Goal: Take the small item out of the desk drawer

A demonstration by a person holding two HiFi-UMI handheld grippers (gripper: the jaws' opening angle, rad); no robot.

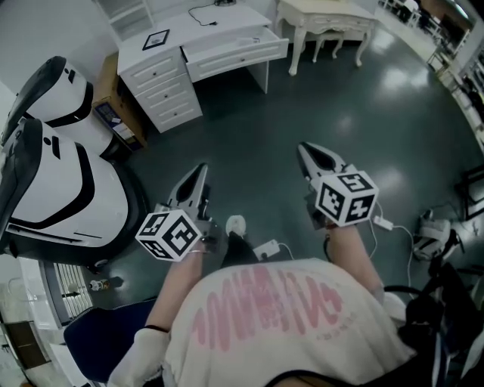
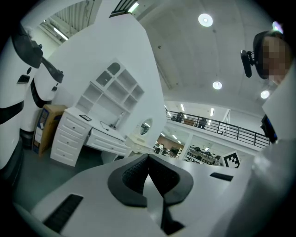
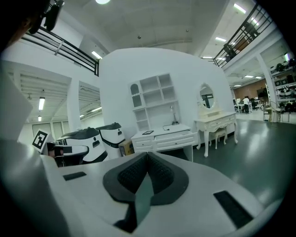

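A white desk (image 1: 198, 36) stands across the dark floor at the top of the head view, and its wide middle drawer (image 1: 236, 51) is pulled out a little. No small item shows inside it from here. My left gripper (image 1: 200, 168) and right gripper (image 1: 302, 147) are held side by side in mid-air, well short of the desk and pointing toward it. In the left gripper view the jaws (image 2: 148, 156) are shut with nothing between them, and the desk (image 2: 78, 134) lies far off at the left. The right gripper's jaws (image 3: 147, 154) are shut and empty too, with the desk (image 3: 162, 138) straight ahead.
Big white and black pod-shaped machines (image 1: 53, 166) fill the left. A brown cabinet (image 1: 121, 113) stands beside the desk's drawer stack. A cream dressing table (image 1: 325, 19) is at the top right. A power strip and cables (image 1: 268, 248) lie on the floor near my feet.
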